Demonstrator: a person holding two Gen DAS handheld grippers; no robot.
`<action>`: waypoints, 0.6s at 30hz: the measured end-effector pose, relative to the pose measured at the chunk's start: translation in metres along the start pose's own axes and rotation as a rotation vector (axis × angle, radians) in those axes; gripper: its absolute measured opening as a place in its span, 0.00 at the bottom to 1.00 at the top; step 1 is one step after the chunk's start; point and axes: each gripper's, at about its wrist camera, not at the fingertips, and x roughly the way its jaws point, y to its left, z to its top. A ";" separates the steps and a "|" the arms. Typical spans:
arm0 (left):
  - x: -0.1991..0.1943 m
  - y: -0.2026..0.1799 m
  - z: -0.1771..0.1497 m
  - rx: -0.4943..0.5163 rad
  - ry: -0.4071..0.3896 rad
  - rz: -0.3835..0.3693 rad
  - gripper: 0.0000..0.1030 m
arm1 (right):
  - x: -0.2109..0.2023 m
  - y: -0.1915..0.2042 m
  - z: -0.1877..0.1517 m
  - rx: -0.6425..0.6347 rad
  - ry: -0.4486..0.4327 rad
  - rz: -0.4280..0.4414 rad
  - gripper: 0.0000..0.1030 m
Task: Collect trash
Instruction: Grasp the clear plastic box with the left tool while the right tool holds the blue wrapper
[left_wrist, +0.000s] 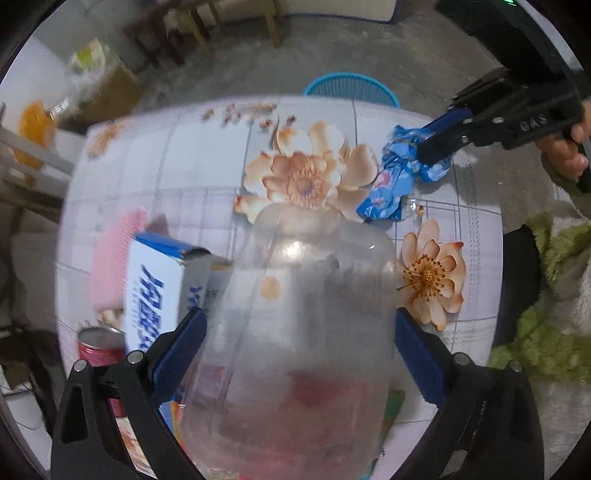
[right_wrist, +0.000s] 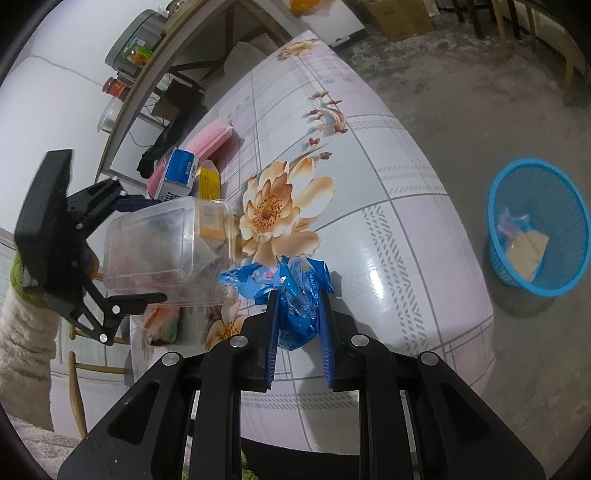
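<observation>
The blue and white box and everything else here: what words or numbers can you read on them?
Blue and white box: big blue Chinese characters, too blurred to read.
Right gripper body: embossed marks like "0A5", not certain.
Blue wrapper: crumpled print, unreadable.
Yellow box: tiny print, unreadable.
Red can: no text legible.
Clear tub: no readable label.

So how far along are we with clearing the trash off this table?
Partly done. The blue basket on the floor already holds some scraps. In hand: the left gripper is shut on the clear plastic container, and the right gripper pinches the blue wrapper. Left on the table: the blue-and-white box, the red can and a pink item.
</observation>
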 end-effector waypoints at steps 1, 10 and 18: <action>0.003 0.002 0.001 -0.008 0.017 -0.013 0.95 | 0.000 0.000 0.000 0.002 0.000 0.003 0.18; 0.006 0.001 0.009 -0.017 0.028 -0.072 0.91 | 0.000 -0.005 -0.002 0.014 -0.001 0.029 0.18; -0.008 0.004 0.010 -0.052 -0.002 -0.088 0.84 | -0.006 -0.008 -0.005 0.030 -0.022 0.051 0.18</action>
